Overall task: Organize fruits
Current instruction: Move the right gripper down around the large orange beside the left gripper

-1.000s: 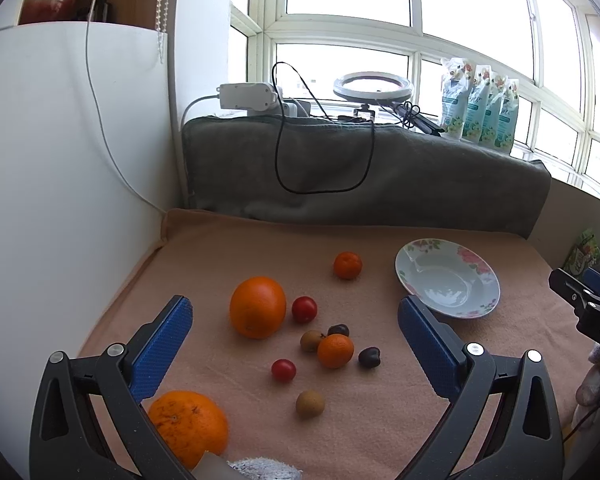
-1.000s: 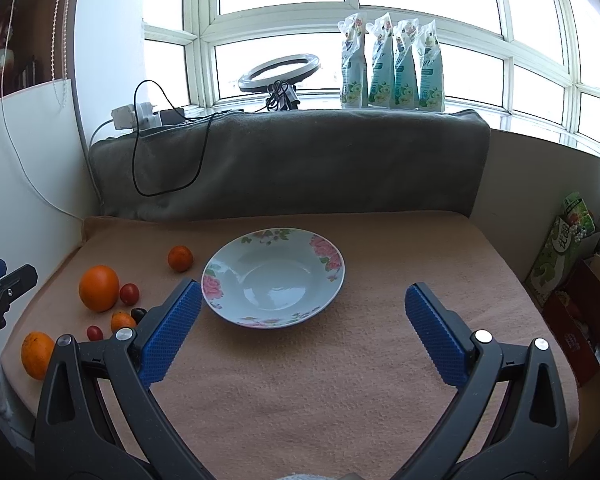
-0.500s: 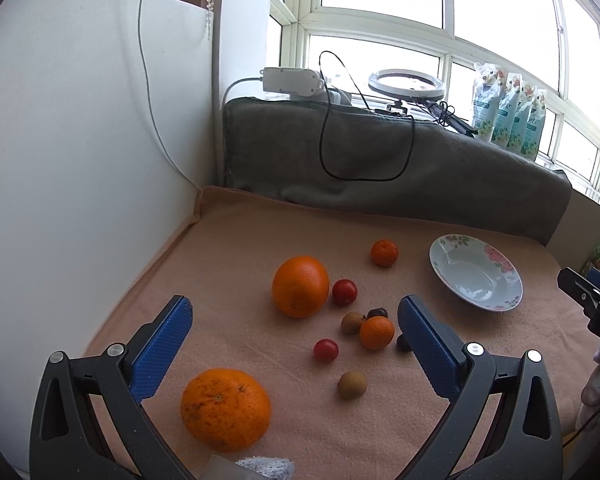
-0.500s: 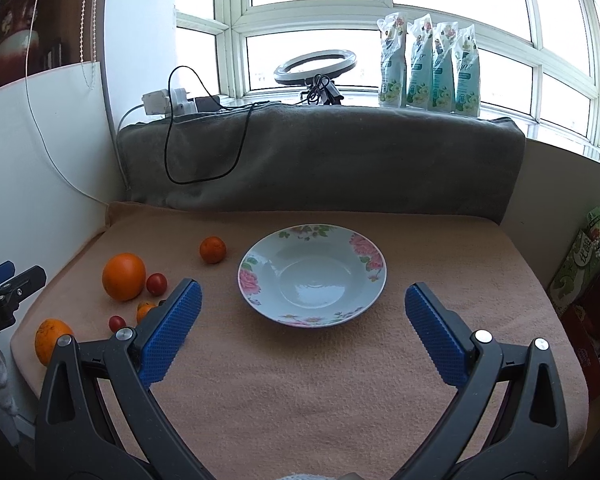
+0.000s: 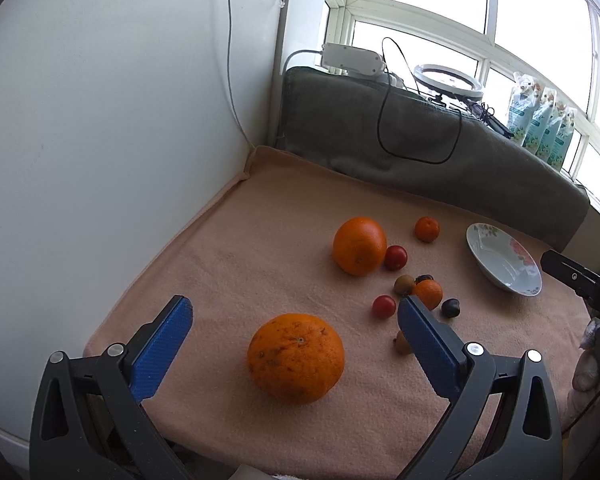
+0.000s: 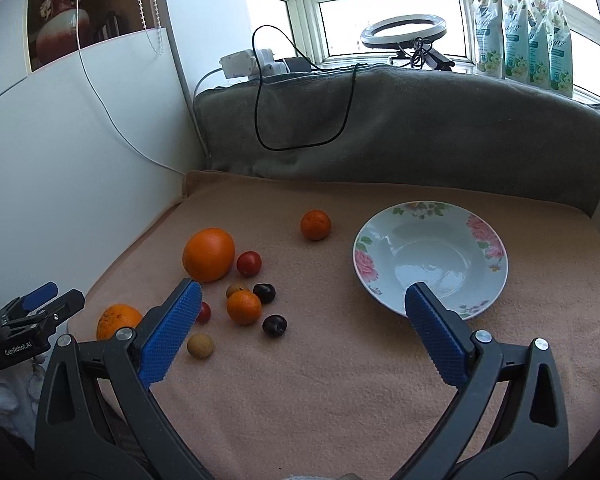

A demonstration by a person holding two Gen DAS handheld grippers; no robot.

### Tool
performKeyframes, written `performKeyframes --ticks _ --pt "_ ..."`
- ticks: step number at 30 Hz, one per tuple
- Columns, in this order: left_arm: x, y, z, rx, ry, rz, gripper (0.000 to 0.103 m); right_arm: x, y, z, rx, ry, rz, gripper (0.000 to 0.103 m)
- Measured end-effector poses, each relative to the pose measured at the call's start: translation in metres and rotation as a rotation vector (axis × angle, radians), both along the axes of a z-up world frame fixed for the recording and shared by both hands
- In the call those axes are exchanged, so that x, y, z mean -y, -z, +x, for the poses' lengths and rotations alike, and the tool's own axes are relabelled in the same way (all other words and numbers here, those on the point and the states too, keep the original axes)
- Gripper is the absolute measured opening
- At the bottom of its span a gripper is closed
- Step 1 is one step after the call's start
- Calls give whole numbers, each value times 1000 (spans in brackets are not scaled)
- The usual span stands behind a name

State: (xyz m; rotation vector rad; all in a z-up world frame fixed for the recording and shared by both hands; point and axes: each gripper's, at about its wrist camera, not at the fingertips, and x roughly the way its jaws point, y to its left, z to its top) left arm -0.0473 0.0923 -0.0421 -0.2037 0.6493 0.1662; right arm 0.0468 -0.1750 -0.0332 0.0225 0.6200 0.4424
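Note:
Fruit lies scattered on a peach cloth. A rough large orange [image 5: 296, 358] sits nearest, centred between the open blue pads of my left gripper [image 5: 294, 320], which hangs just short of it. Farther off lie a smooth large orange [image 5: 359, 245], two mandarins [image 5: 427, 229] [image 5: 428, 293], red cherry tomatoes [image 5: 395, 257], dark plums [image 5: 450, 307] and small brown fruits [image 5: 404, 284]. The flowered plate [image 6: 430, 258] stands at the right, with nothing in it. My right gripper [image 6: 300, 320] hangs open above the cloth between the fruit cluster [image 6: 244, 307] and the plate.
A white panel [image 5: 100, 140] walls the left side. A grey blanket-covered ledge [image 6: 400, 128] runs along the back with a black cable, a power strip [image 6: 256, 62], a ring light [image 6: 404, 32] and several packets [image 6: 520, 28]. The cloth's front edge lies just below both grippers.
The left gripper has swung left and lowered toward the rough large orange, which now sits centred between its pads. The right gripper has turned left toward the fruit cluster. No fruit has moved.

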Motion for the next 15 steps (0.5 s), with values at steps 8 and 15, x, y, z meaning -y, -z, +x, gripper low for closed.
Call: performKeyframes --ticks 8,15 --pt "-18 24 -16 -59 -25 -83 102 -54 15 9 -113 -189 32 103" --pt "-20 42 -20 -100 -1 -184 97 -94 31 16 -215 -309 43 97"
